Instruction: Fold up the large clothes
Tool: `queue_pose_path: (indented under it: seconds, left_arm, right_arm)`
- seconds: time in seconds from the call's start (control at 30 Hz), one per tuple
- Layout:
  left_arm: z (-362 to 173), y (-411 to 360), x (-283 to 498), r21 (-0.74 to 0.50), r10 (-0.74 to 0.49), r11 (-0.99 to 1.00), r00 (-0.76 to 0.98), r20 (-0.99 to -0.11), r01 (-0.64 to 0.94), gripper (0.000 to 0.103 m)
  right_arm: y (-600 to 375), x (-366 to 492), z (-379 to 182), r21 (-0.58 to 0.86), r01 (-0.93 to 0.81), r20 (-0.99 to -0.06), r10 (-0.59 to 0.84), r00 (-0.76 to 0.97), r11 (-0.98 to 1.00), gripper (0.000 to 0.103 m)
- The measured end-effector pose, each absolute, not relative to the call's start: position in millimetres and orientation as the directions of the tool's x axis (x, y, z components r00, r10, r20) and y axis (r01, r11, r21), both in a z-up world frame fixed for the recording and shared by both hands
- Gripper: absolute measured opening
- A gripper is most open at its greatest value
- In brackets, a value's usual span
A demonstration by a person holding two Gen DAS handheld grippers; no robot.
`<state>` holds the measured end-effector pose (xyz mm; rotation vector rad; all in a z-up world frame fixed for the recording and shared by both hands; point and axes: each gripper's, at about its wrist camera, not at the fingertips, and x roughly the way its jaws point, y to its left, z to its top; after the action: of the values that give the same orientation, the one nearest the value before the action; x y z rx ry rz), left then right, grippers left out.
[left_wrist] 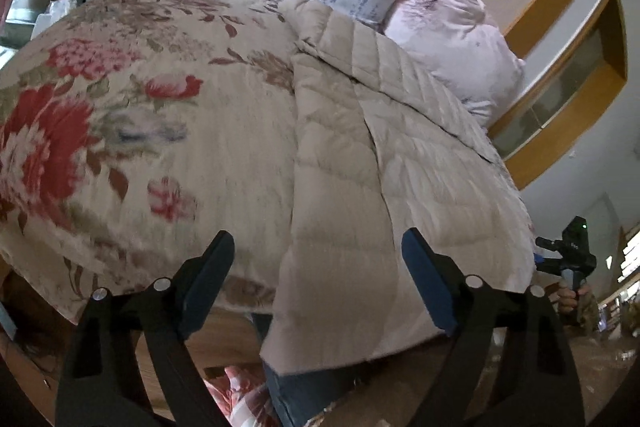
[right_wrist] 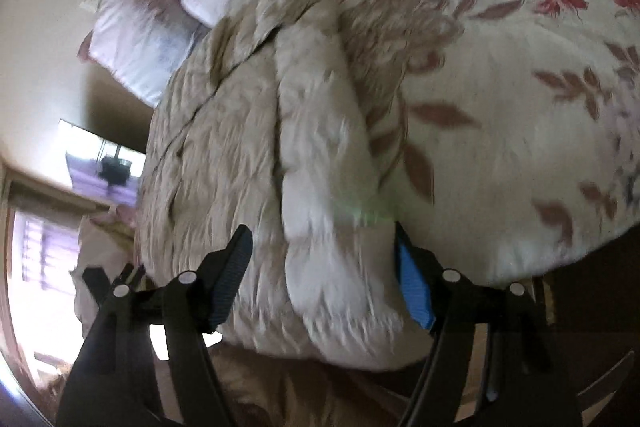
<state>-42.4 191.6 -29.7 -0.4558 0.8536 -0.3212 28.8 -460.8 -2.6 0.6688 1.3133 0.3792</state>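
Bed with floral quilt, beige quilted coat lying along its edge, hem overhanging, left hand-held gripper released, right hand-held gripper spread, motion-blurred, coat between fingers, contact unclear.

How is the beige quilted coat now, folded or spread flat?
Partly folded: the beige quilted coat lies on the floral bedspread with one long panel turned over its middle. Both tongs are open.
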Motion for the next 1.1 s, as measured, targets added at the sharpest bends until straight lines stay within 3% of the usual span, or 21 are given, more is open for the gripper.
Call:
queue_pose_path:
  seconds: [0.23, 0.37, 0.53, 0.6, 0.67, 0.77, 0.83, 0.93, 1.1]
  left_arm:
    - [-58.4, 195.8, -47.7, -0.568, -0.491, 0.821, 0.577, -0.653, 0.057, 0.087]
    - [-73.5, 191.1, -44.1, -0.608, -0.532, 0.792, 0.554, -0.64, 0.058, 0.087]
    - [-90.1, 185.5, -38.8, -0.669, -0.597, 0.741, 0.52, -0.611, 0.063, 0.087]
    - [-95.0, 182.7, -38.3, -0.688, -0.62, 0.722, 0.506, -0.599, 0.07, 0.086]
    - [-97.4, 179.8, -38.4, -0.705, -0.644, 0.705, 0.491, -0.587, 0.081, 0.076]
    - [-94.8, 176.1, -43.6, -0.724, -0.683, 0.679, 0.467, -0.562, 0.122, 0.056]
    - [-89.9, 174.9, -46.4, -0.719, -0.689, 0.68, 0.461, -0.56, 0.143, 0.041]
    - [-75.5, 174.8, -51.7, -0.708, -0.695, 0.682, 0.465, -0.548, 0.184, 0.025]
    - [-38.2, 176.0, -54.9, -0.657, -0.667, 0.711, 0.536, -0.518, 0.25, 0.019]
  right_arm:
    - [-456.3, 2.8, 1.2, 0.649, 0.076, -0.754, 0.628, 0.193, 0.757, 0.086]
    - [-449.6, -3.2, -12.4, 0.638, 0.088, -0.767, 0.624, 0.147, 0.765, 0.087]
    - [-447.9, -6.4, -36.1, 0.735, 0.11, -0.678, 0.72, 0.148, 0.669, 0.088]
    - [-445.7, -8.2, -42.7, 0.754, 0.115, -0.656, 0.741, 0.141, 0.646, 0.078]
    - [-441.6, -10.5, -43.6, 0.766, 0.109, -0.643, 0.753, 0.136, 0.634, 0.054]
    - [-432.2, -12.3, -37.1, 0.776, 0.066, -0.63, 0.767, 0.125, 0.627, 0.029]
    - [-429.8, -13.3, -27.1, 0.779, 0.029, -0.625, 0.77, 0.13, 0.627, 0.024]
    - [-420.5, -11.9, -7.2, 0.764, -0.038, -0.633, 0.76, 0.149, 0.644, 0.019]
    - [-415.9, -6.0, 31.6, 0.74, -0.155, -0.603, 0.748, 0.277, 0.654, 0.016]
